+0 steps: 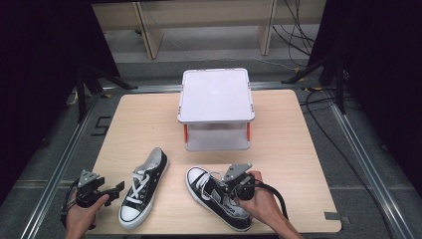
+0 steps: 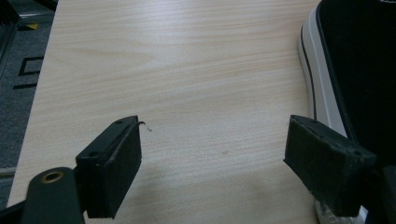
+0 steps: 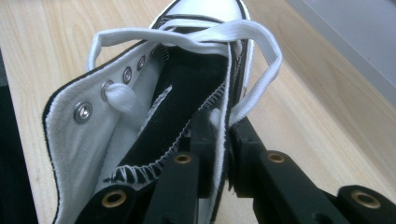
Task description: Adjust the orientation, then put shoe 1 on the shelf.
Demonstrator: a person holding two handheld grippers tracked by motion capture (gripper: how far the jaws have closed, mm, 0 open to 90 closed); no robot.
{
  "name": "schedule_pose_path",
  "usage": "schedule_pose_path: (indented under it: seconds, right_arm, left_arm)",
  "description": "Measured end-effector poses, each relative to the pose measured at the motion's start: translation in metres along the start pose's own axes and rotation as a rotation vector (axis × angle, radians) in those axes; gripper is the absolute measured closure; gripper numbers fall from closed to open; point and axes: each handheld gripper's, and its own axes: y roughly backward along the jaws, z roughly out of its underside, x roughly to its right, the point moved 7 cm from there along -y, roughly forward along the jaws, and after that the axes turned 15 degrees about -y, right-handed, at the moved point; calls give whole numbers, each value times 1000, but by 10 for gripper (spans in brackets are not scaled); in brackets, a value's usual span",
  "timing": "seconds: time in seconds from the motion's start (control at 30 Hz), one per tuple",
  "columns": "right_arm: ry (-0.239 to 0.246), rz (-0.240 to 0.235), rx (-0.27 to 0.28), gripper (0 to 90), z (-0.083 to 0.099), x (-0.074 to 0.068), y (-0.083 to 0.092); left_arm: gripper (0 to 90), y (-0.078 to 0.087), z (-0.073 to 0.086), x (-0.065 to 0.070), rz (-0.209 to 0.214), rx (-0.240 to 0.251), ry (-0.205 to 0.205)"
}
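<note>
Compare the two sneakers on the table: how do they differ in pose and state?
The left sneaker lies free beside the open left gripper, toe toward the person; the right sneaker points its toe away, and the right gripper is shut on its side wall. The left one's laces look tidy; the right one's hang loose. Both are black with white toe caps.

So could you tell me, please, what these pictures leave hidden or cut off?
- Right shoe: heel hidden by the hand and right gripper, high view.
- Left shoe: cut off by the frame edge, left gripper view.
- Box: contents hidden under its lid, high view.
- Left gripper: no thing between the jaws.
</note>
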Motion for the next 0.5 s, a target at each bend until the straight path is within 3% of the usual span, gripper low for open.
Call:
schedule_pose_path:
  seconds: [0.5]
  right_arm:
    - [-7, -21, -22, 859, -7, 4, 0]
  left_arm:
    - [181, 0, 0, 0, 3, -3, -2]
